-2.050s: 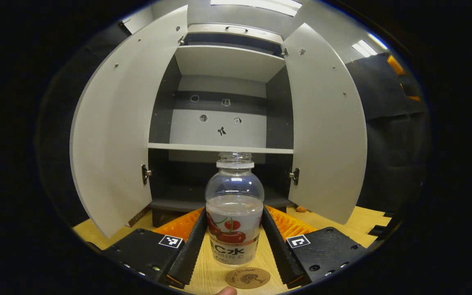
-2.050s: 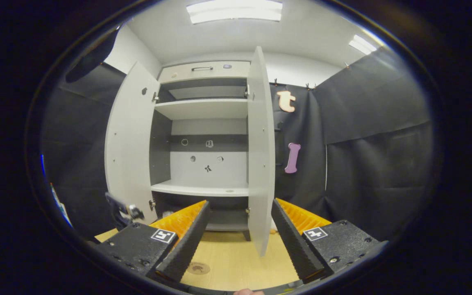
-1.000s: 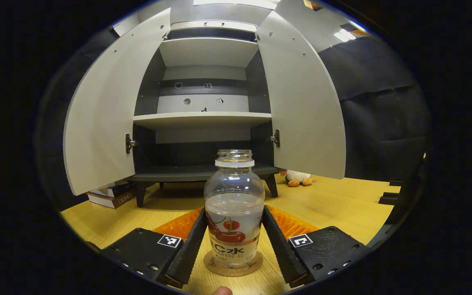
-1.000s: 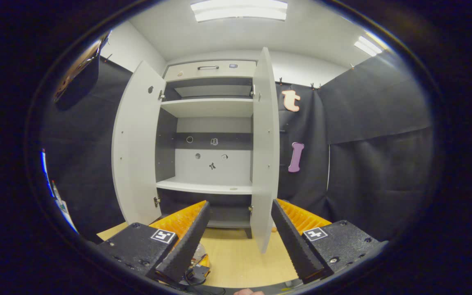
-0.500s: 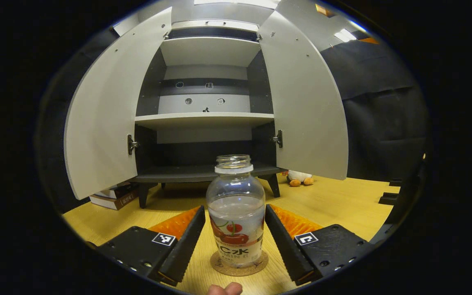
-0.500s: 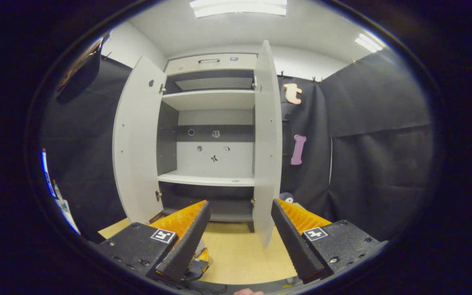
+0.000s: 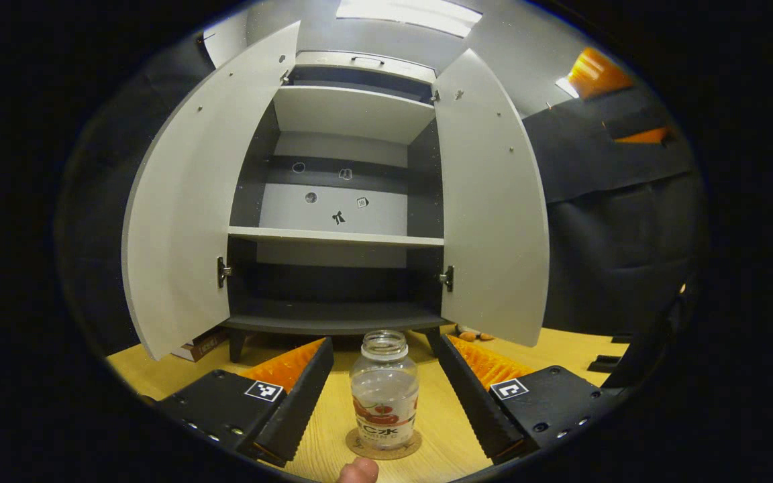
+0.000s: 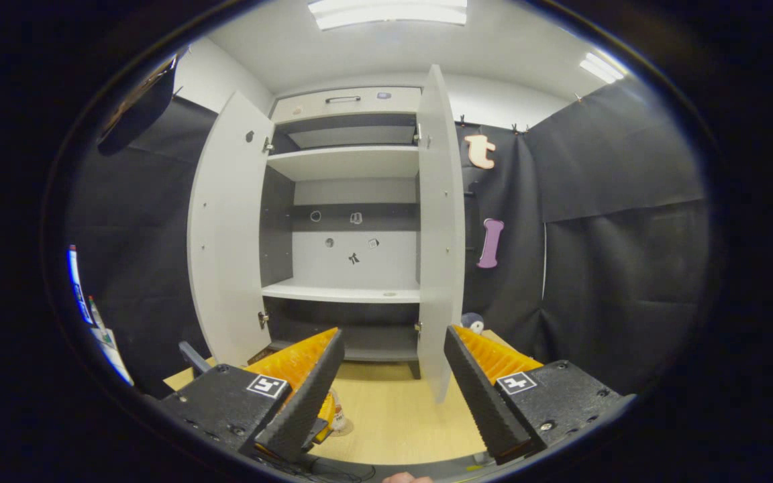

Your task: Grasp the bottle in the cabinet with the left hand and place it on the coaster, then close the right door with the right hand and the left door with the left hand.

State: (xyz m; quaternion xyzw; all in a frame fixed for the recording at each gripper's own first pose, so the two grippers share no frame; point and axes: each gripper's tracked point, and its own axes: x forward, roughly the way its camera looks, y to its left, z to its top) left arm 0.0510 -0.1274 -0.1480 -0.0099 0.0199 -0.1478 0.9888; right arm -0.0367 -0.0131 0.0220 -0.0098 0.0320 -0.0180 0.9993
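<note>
Standing upright on the round coaster (image 7: 384,445) on the wooden counter (image 7: 564,349), the bottle (image 7: 384,390) sits between my left gripper (image 7: 382,392) fingers (image 7: 296,394), which are spread wide and clear of it on both sides, so I grip nothing there. Behind the bottle the cabinet (image 7: 337,235) has both doors swung open: the left door (image 7: 192,194) and the right door (image 7: 494,201). My right gripper (image 8: 393,386) also has its fingers parted and grasping nothing, pointed at the right door's (image 8: 440,228) edge, which rises between them farther off. Part of the bottle (image 8: 338,412) peeks out beside my right gripper's left finger.
</note>
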